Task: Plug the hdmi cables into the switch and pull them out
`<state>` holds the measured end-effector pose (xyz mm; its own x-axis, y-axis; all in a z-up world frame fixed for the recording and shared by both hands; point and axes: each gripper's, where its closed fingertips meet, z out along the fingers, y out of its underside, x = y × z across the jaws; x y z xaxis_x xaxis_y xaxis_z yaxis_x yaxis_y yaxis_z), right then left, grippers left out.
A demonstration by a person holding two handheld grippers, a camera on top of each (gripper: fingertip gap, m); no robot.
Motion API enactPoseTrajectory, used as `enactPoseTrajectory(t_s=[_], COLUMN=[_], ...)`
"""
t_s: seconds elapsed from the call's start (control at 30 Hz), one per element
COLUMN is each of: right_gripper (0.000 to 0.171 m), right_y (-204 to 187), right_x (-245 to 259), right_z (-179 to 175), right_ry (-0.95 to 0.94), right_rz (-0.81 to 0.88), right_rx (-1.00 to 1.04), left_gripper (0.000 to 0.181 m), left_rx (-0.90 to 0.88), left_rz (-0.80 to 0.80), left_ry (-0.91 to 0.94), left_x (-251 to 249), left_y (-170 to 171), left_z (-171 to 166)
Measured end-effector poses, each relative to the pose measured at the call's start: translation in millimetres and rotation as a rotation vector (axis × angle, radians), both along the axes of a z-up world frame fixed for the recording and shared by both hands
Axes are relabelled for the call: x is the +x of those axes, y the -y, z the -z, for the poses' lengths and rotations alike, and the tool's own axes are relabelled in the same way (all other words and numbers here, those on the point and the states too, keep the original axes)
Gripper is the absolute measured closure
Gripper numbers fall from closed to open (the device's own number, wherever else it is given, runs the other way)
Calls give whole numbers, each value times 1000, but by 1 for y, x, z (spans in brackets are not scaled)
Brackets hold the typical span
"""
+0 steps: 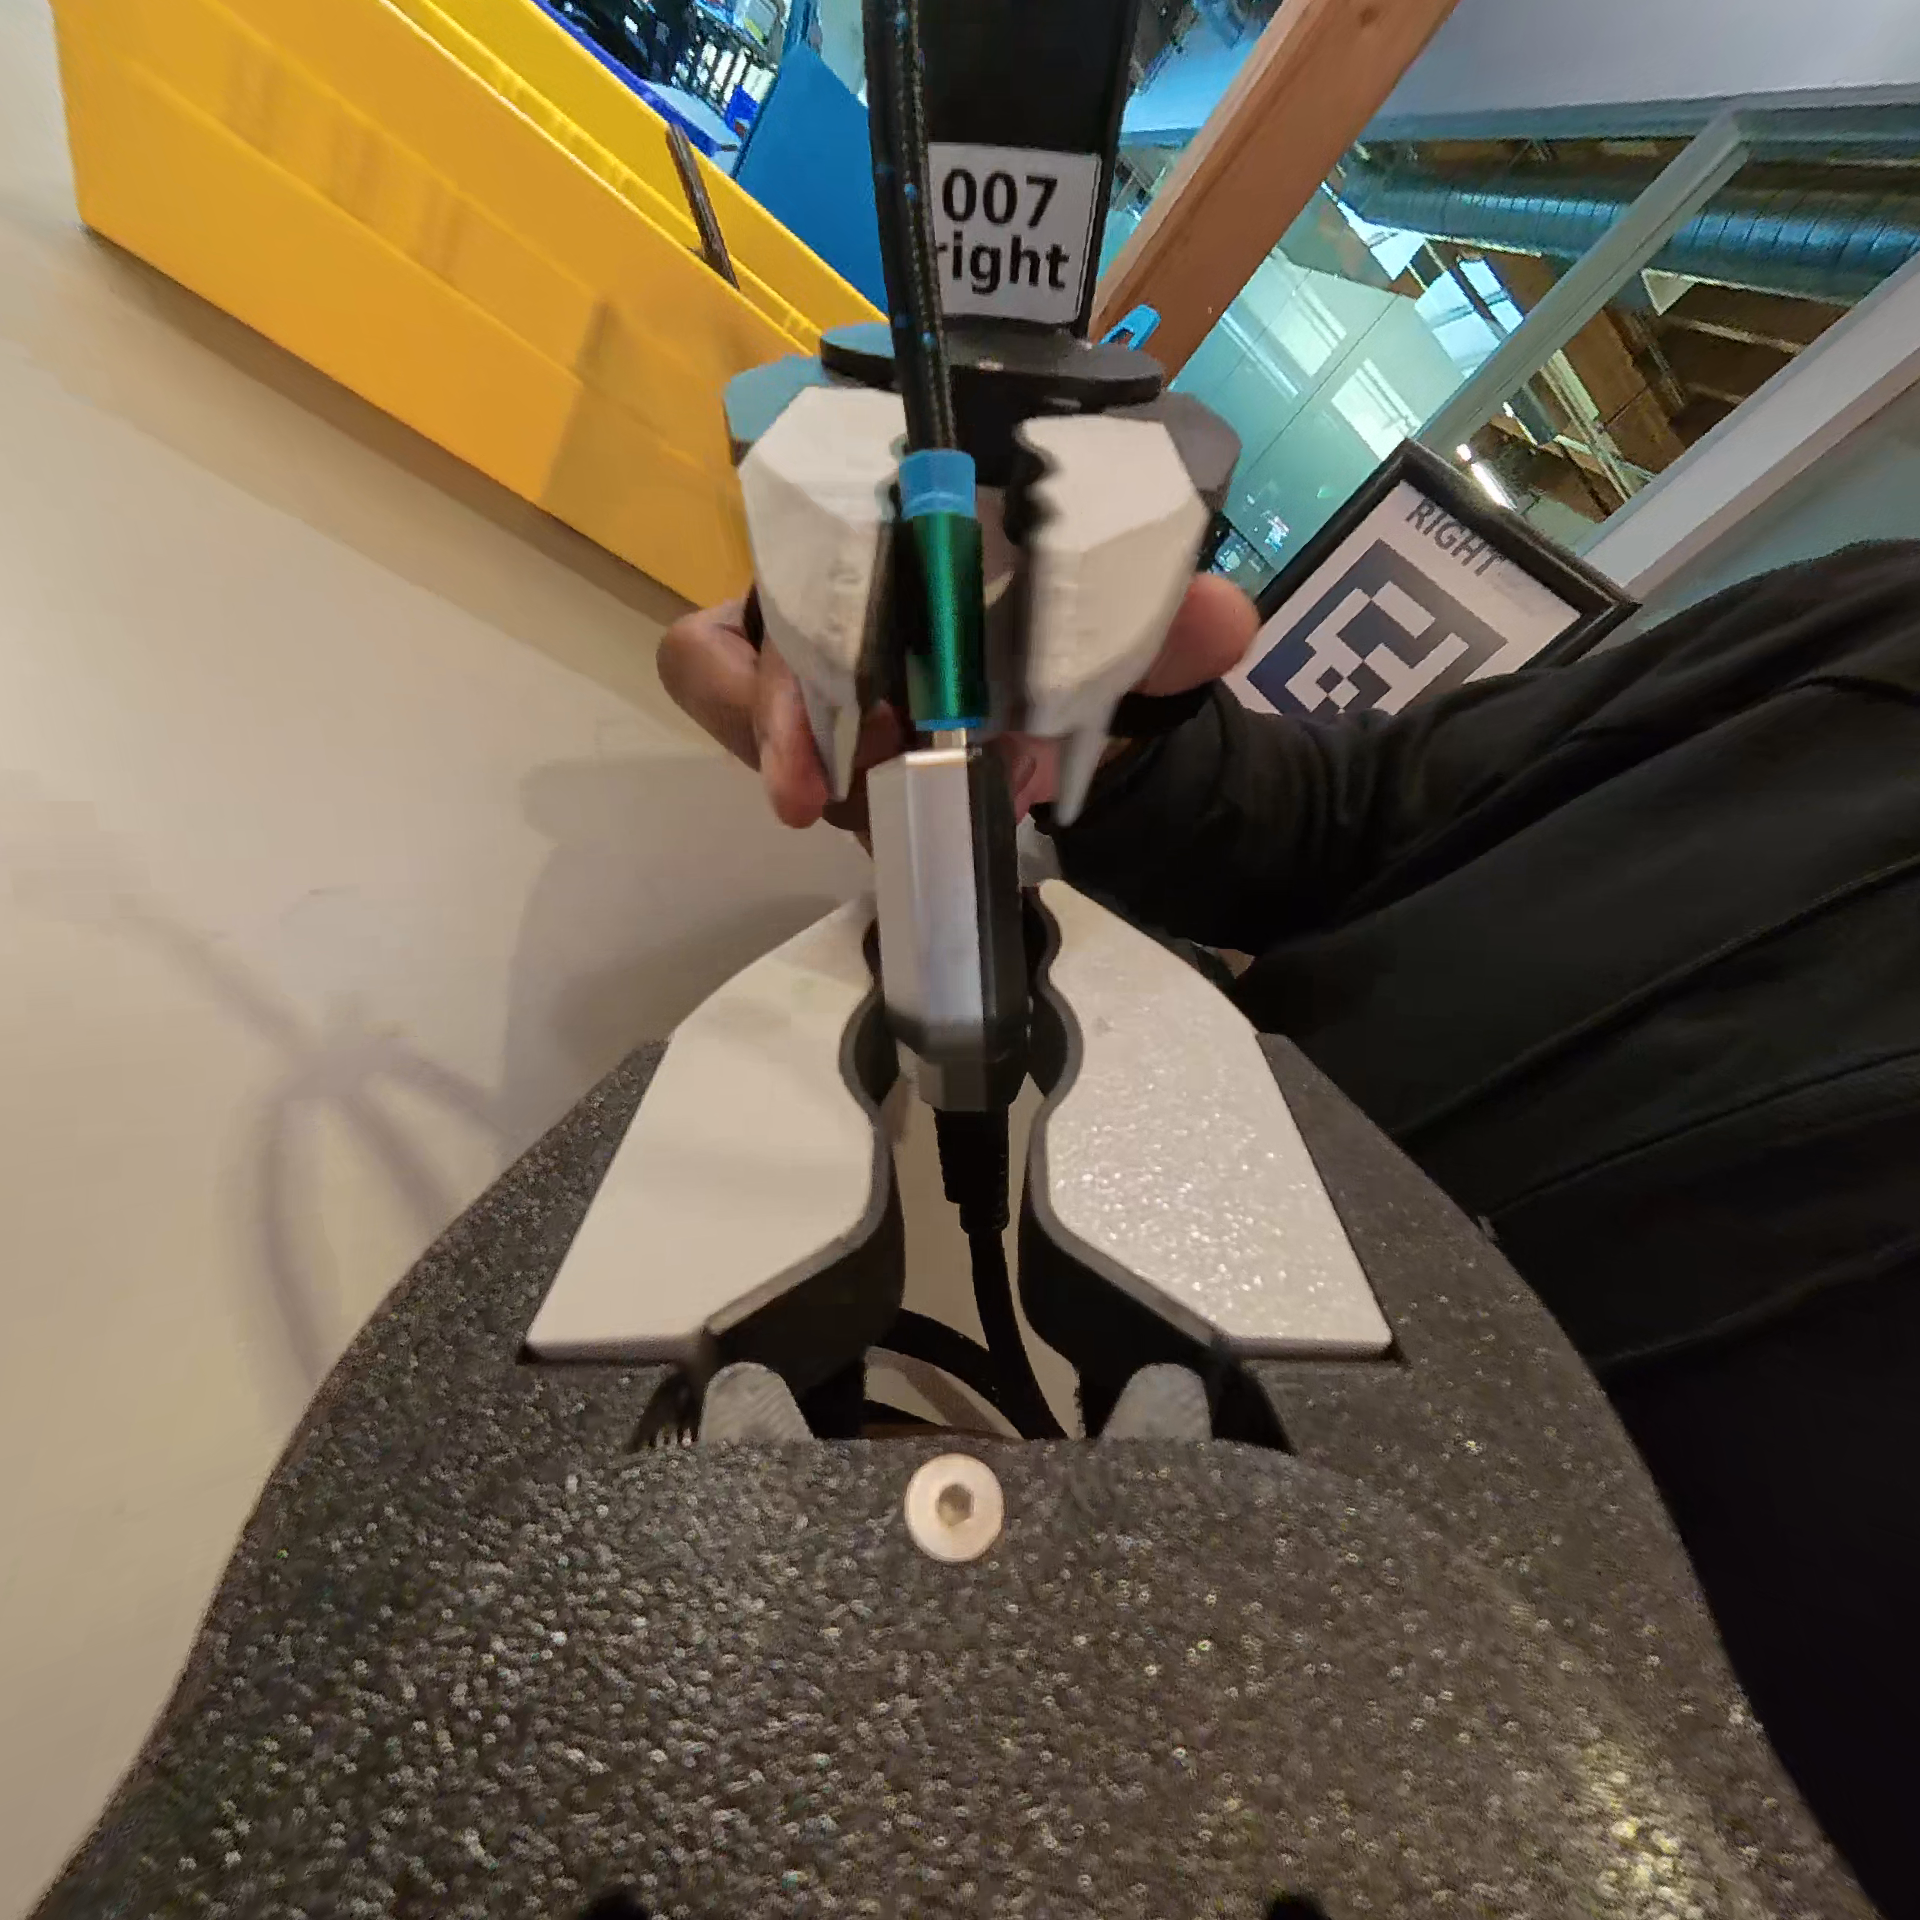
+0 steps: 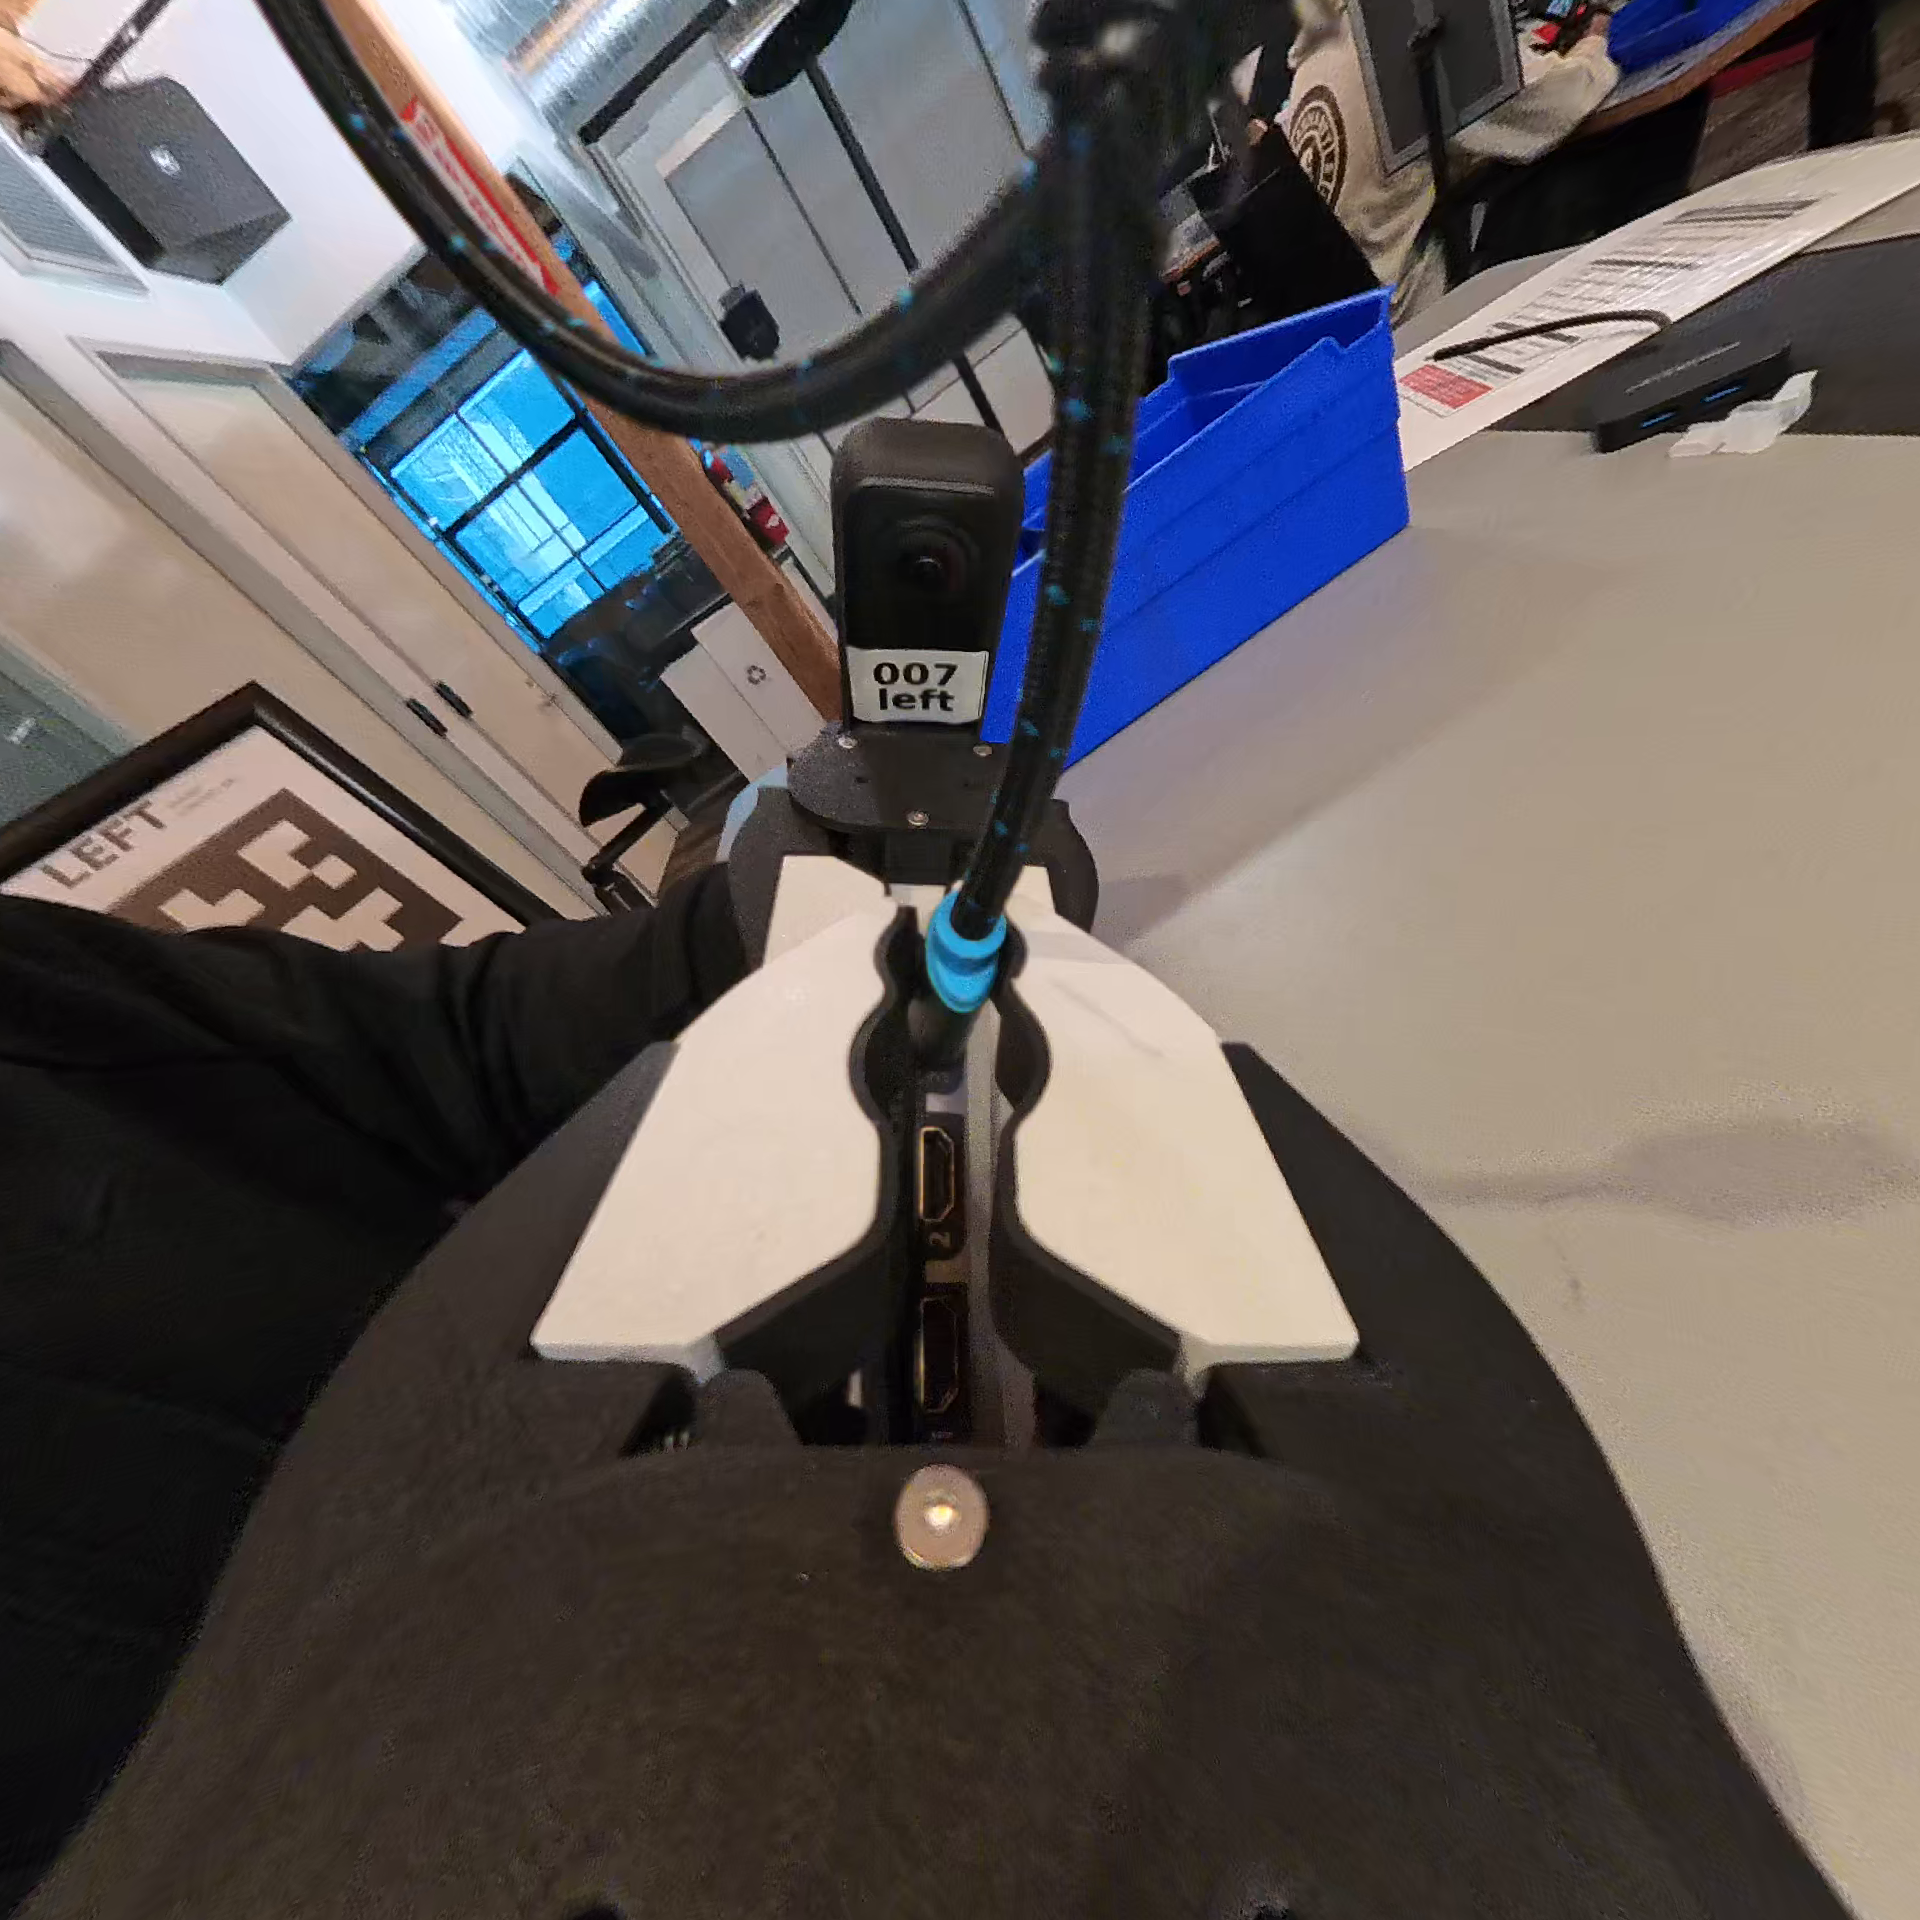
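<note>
In the left wrist view my left gripper [image 1: 951,914] is shut on the silver and black HDMI switch [image 1: 925,904] and holds it above the table. The switch's own black lead [image 1: 982,1278] runs back between my fingers. Facing it, my right gripper [image 1: 961,779] holds a green HDMI plug [image 1: 940,613] with blue ends. The plug's metal tip meets the far end of the switch. Its braided black cable [image 1: 914,208] rises upward. In the right wrist view the right gripper [image 2: 951,997] straddles the switch's port face [image 2: 940,1247]. Two empty ports [image 2: 935,1174] show, with the cable's blue collar [image 2: 966,966] beyond.
Yellow bins [image 1: 364,260] stand at the back of the beige table [image 1: 260,831]. A blue bin [image 2: 1216,540], a black hub [image 2: 1694,390] and a printed sheet [image 2: 1662,260] lie farther off. Framed marker boards [image 1: 1392,644] [image 2: 260,862] and a person's dark sleeve [image 1: 1455,883] are close by. About 6 centimeters separates my left fingertips from my right.
</note>
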<state>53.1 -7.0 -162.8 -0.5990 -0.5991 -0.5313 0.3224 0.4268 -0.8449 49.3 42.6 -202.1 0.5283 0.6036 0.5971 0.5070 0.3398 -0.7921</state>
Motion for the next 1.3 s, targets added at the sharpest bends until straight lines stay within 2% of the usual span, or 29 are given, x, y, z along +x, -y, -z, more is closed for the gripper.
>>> enactPoseTrajectory(t_s=[0.1,0.27,0.3,0.37,0.43,0.53,0.6,0.7,0.83,1.0,1.07,1.2,1.3], right_gripper=[159,160,159,160,159,159,159,159,159,159,159,159,159], right_y=[1,-3,-2,0,-10,-20,-38,-85,-148,-212,-234,-256,-257], right_x=[-5,-9,-15,-67,-93,-84,-101,-145,-197,-254,-285,-330,-341], right_z=[8,5,0,-31,-44,-40,-44,-52,-83,-84,-84,-102,-112], right_ry=[-33,34,51,159,62,-122,-203,-292,-333,-719,-808,-796,-735], right_rz=[30,43,81,258,321,299,336,350,442,577,627,685,659], right_rx=[28,45,33,-41,-49,29,55,104,130,256,294,193,61], left_gripper=[159,159,159,159,159,159,159,159,160,159,159,159,159], left_rx=[18,71,72,12,30,26,25,8,21,8,4,-6,-6], left_rz=[-11,8,25,95,76,46,48,38,34,36,35,43,41], left_ry=[14,12,16,36,-1,42,42,55,77,81,86,98,97], left_x=[-2,-3,-1,13,17,10,12,17,17,16,16,16,16], left_y=[-2,-5,-6,-14,-11,-2,-2,1,5,3,3,1,1], left_z=[6,3,3,10,4,10,11,14,16,17,18,20,20])
